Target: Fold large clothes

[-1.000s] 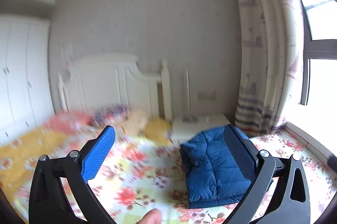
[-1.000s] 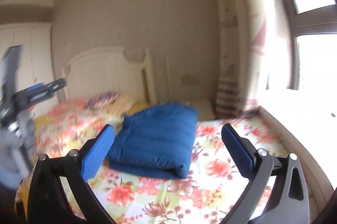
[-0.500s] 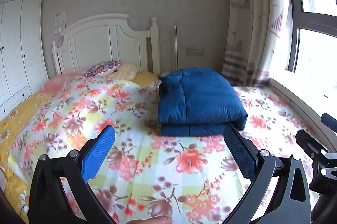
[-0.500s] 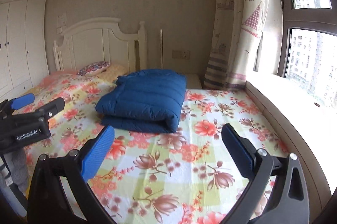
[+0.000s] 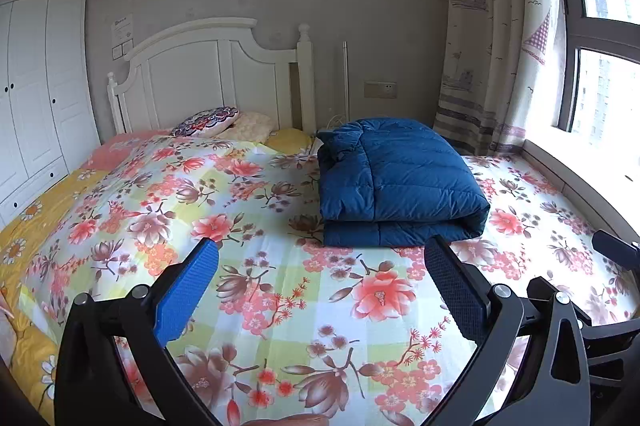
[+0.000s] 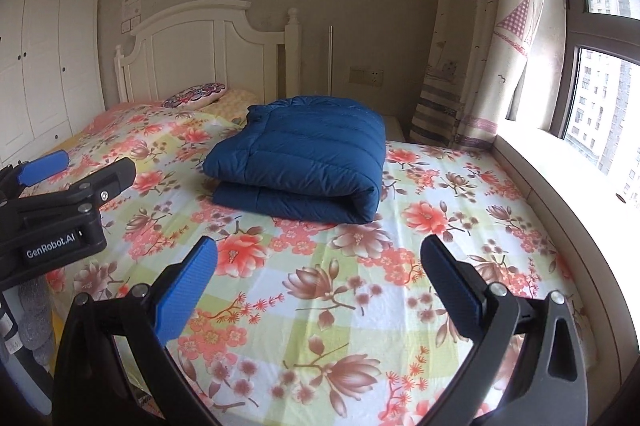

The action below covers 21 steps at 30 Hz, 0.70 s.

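Observation:
A folded blue padded jacket (image 5: 396,181) lies on the floral bedsheet (image 5: 256,266), toward the far right of the bed; it also shows in the right wrist view (image 6: 304,161). My left gripper (image 5: 320,290) is open and empty, held above the near part of the bed, short of the jacket. My right gripper (image 6: 320,286) is open and empty, also short of the jacket. The left gripper's body (image 6: 60,209) shows at the left edge of the right wrist view.
A white headboard (image 5: 208,73) and pillows (image 5: 208,115) are at the far end. White wardrobe doors (image 5: 36,85) stand at the left. A curtain (image 5: 492,37), window and sill (image 6: 560,177) run along the right.
Both views have swung down from the wall and steadied over the bed. The jacket now sits a little farther off in both views. Both grippers stay open.

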Available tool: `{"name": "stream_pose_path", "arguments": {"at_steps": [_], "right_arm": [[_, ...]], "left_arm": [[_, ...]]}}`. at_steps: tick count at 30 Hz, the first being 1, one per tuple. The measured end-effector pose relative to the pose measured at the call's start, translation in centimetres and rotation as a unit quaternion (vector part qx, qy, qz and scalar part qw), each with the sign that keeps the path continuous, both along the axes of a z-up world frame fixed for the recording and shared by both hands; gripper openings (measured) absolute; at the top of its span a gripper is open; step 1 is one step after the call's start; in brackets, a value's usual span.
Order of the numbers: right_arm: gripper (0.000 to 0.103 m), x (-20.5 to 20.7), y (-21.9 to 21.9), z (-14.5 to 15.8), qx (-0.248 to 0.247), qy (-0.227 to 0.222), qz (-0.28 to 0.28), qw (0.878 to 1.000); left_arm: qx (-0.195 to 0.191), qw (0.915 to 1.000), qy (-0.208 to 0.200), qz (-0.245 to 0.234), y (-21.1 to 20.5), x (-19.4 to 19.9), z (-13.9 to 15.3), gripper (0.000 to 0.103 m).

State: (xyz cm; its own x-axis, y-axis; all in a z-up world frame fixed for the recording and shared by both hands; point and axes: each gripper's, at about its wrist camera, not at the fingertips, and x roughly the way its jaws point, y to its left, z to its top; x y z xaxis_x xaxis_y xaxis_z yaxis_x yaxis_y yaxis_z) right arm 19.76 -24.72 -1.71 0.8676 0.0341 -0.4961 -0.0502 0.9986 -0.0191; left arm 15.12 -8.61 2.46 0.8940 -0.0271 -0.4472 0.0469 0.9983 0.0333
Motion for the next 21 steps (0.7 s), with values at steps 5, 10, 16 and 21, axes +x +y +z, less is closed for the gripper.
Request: {"name": "stream_pose_path", "arguments": {"at_steps": [5, 10, 16, 21], "right_arm": [[0.101, -0.1, 0.18, 0.07, 0.001, -0.001, 0.0, 1.0], [0.101, -0.19, 0.37, 0.15, 0.003, -0.001, -0.002, 1.0], [0.101, -0.24, 0.29, 0.13, 0.005, -0.001, -0.002, 1.0], [0.101, -0.36, 0.28, 0.13, 0.009, -0.001, -0.005, 1.0]], "left_arm": [[-0.001, 1.0, 0.0, 0.0, 0.24, -0.1, -0.05, 0.099], [-0.001, 1.0, 0.0, 0.001, 0.03, -0.16, -0.03, 0.099], [0.001, 1.0, 0.001, -0.002, 0.28, -0.26, -0.18, 0.099], [0.004, 1.0, 0.001, -0.008, 0.41, -0.39, -0.3, 0.099]]}}
